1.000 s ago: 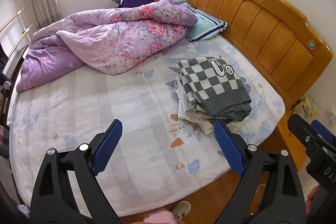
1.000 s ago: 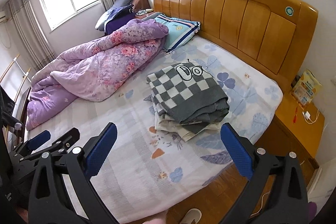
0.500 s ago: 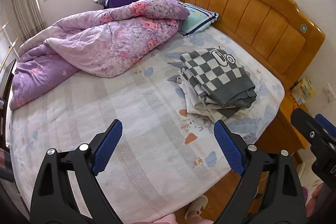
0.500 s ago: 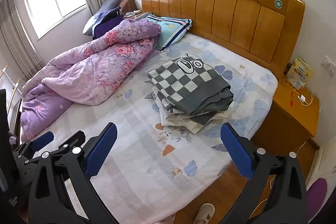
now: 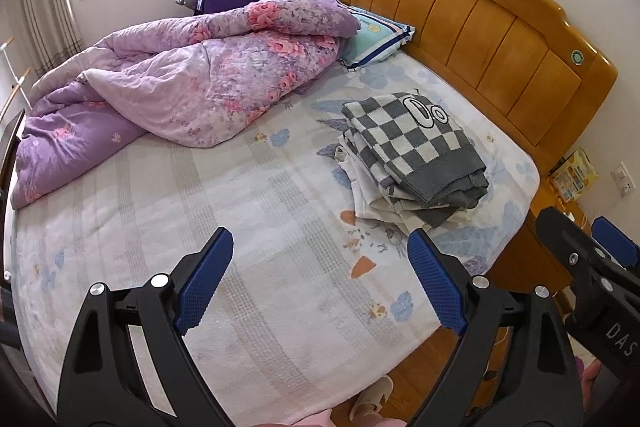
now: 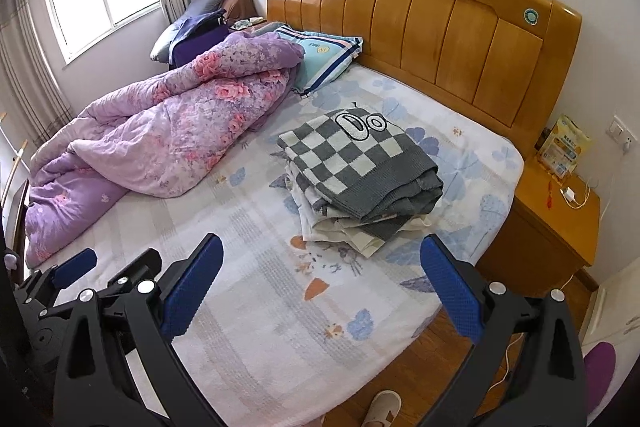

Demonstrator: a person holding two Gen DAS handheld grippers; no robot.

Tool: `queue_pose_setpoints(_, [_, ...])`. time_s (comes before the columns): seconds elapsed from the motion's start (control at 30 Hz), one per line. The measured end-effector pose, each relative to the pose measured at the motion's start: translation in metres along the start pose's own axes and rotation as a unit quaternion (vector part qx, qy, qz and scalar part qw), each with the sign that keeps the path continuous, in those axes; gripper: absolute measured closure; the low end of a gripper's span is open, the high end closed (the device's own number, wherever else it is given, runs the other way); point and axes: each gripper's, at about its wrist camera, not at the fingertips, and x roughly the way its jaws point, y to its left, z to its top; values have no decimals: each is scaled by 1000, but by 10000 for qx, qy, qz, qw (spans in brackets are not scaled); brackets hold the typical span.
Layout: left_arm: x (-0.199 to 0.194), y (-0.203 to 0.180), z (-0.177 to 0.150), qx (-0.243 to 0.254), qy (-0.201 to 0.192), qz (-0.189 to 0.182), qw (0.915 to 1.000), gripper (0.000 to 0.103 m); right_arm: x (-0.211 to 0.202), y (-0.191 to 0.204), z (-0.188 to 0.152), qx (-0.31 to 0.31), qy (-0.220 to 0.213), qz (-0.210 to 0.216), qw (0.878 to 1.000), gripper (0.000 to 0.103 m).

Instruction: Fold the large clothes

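A folded grey-and-white checkered sweater point(image 5: 416, 147) lies on top of a stack of folded pale clothes point(image 5: 384, 203) on the bed's right side near the headboard; it also shows in the right wrist view point(image 6: 356, 163). My left gripper point(image 5: 320, 263) is open and empty, held above the near edge of the bed, well short of the stack. My right gripper point(image 6: 320, 267) is open and empty too, held back over the bed's near edge. The right gripper shows at the right edge of the left view point(image 5: 592, 267).
A crumpled purple floral quilt point(image 5: 180, 87) covers the bed's left half. A striped pillow point(image 5: 376, 35) lies by the wooden headboard point(image 5: 480, 39). A wooden nightstand point(image 6: 556, 219) stands right of the bed. A slippered foot point(image 6: 382, 407) is on the floor.
Both grippers have pulled back and up from the bed, so more of the room and headboard shows. Both stay open and empty. The clothes stack has not moved.
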Motion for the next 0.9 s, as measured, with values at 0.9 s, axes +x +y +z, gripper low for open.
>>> queue_pose_setpoints(0.9, [5, 3, -1, -79, 53, 24, 10000, 13, 11, -10, 0, 72, 127, -52, 9999, 8])
